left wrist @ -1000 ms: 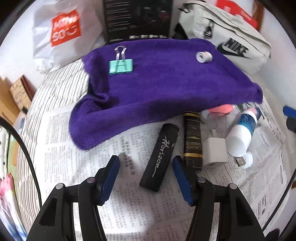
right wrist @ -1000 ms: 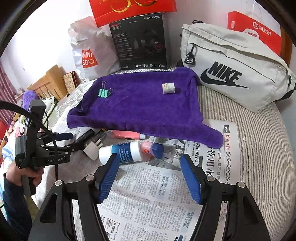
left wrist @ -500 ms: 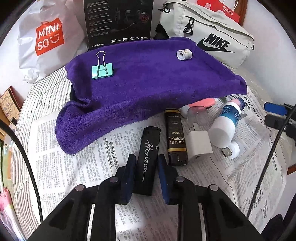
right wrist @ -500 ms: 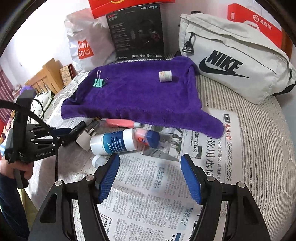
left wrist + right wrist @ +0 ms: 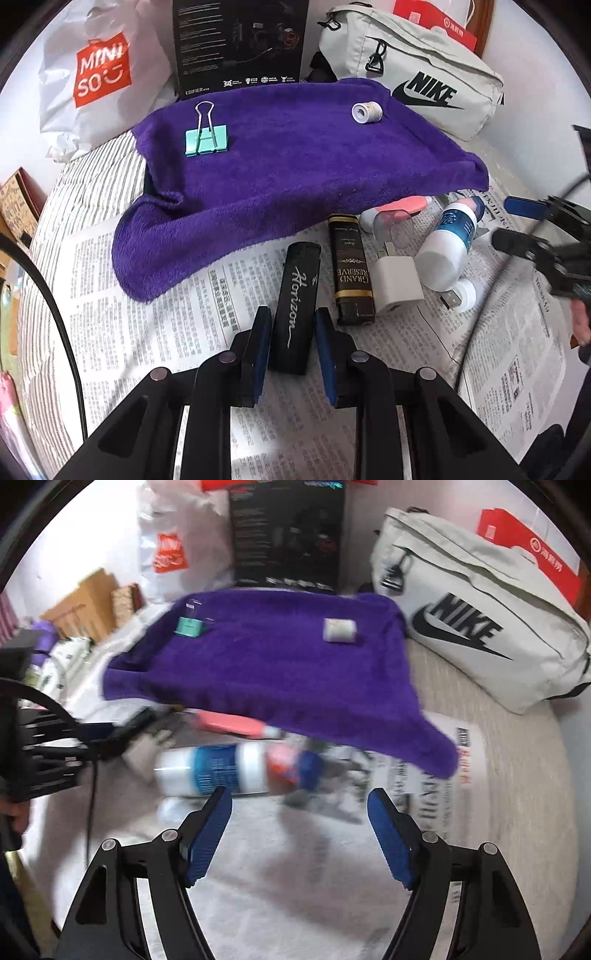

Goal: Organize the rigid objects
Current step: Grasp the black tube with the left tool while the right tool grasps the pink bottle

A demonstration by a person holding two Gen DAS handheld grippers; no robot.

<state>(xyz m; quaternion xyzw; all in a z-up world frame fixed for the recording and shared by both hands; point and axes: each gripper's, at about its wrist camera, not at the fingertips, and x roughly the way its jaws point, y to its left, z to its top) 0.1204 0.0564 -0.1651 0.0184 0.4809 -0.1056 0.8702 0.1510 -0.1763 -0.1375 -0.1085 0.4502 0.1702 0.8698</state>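
We pinch the black Horizon lighter in our left gripper, right gripper spread; a near-end hold could let it tip free.

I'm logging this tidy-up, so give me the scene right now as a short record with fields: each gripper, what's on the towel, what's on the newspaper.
left gripper: shut on the black lighter
right gripper: open, nothing between its jaws, just been opening; bottle lies ahead of it
on towel: binder clip, tape roll
on newspaper: brown lighter, charger, bottle, black lighter
partly under towel edge: pink item
behind towel: Nike bag, black box
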